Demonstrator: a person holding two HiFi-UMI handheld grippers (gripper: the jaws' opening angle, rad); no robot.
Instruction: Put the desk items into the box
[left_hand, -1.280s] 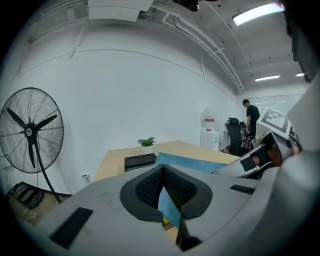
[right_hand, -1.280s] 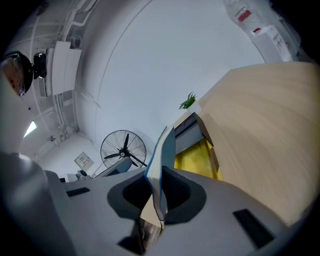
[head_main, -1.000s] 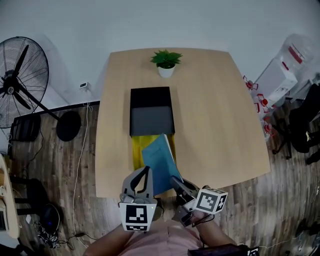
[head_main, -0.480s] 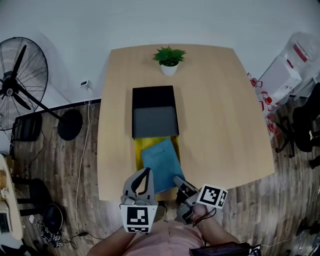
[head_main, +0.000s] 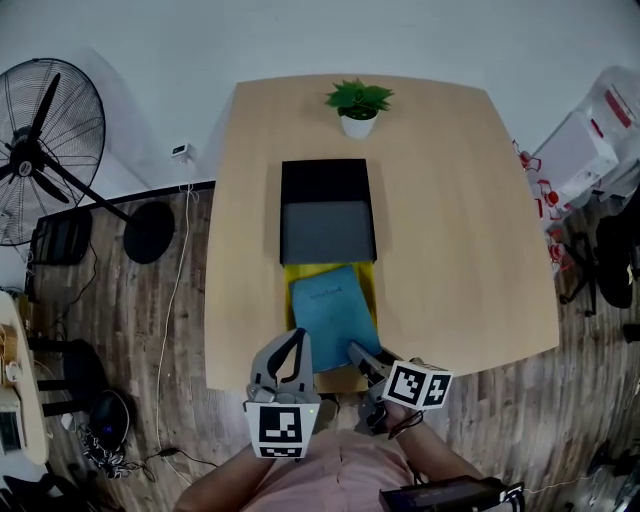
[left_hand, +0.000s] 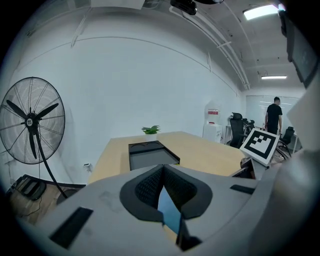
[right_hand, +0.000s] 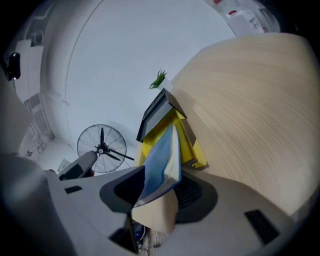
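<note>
Blue book (head_main: 333, 316) in right tool (head_main: 357, 352) (aslant)

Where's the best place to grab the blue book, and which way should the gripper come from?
Grab the blue book by its near short edge, coming in from the person's side. The book is thin and lies over the yellow box, so that end is the free one, and the jaws can close across its thickness. The right gripper is shut on that near corner.

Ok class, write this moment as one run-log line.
right tool: shut on thin blue book | left tool: shut | black rectangular box: book not yet inside
</note>
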